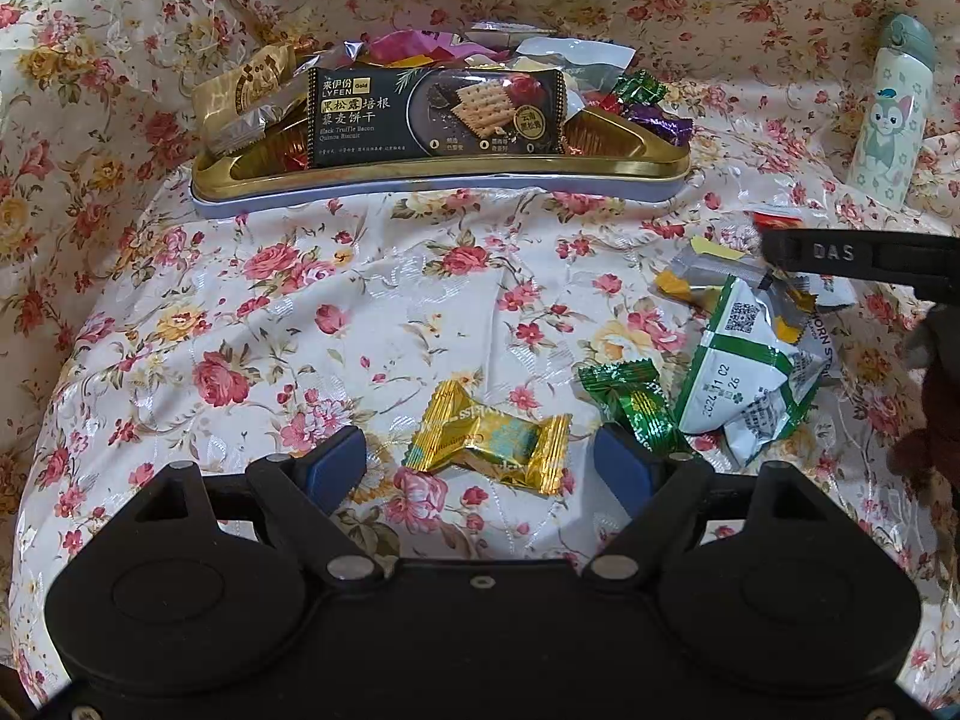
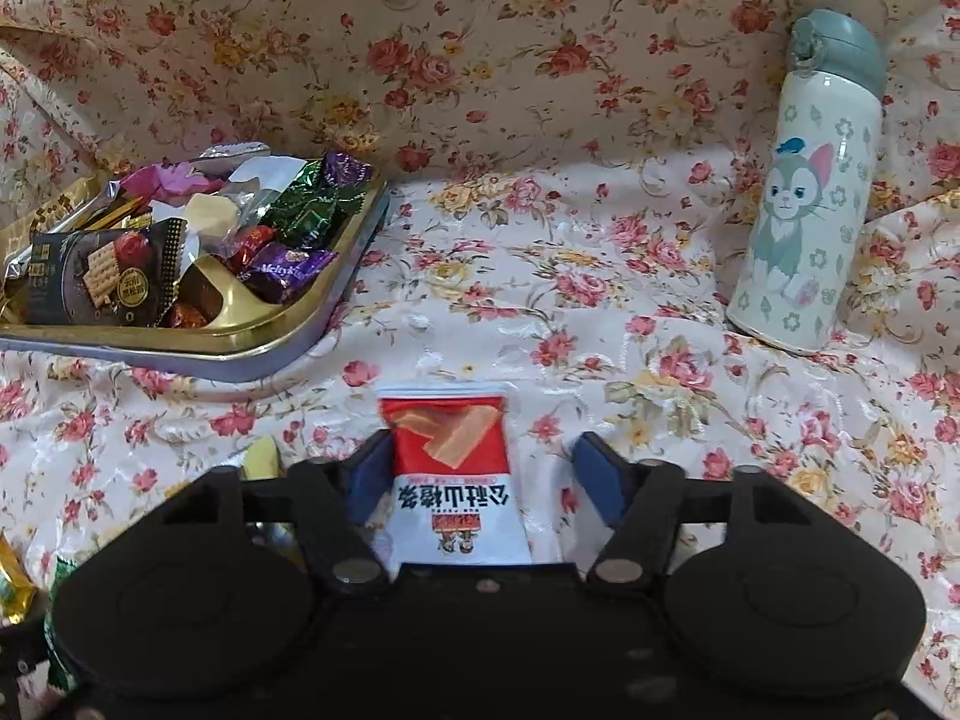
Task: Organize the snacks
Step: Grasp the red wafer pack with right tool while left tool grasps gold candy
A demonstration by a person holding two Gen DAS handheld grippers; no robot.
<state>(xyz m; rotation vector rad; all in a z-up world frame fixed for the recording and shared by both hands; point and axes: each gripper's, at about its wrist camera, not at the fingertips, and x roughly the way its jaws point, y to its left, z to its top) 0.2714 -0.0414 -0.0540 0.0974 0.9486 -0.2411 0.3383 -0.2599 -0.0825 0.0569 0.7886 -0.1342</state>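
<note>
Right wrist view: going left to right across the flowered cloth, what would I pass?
Gold tray heaped with wrapped snacks → red-and-white snack packet, lying between the right gripper's blue pads with a gap on its right side → cat-print bottle, standing at the far right.

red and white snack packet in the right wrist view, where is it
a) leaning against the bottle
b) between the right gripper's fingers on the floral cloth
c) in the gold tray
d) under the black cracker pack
b: the red and white snack packet lies on the floral cloth between the right gripper's blue pads, touching the left-hand pad with a gap at the other, well apart from the gold tray and the bottle.
</note>
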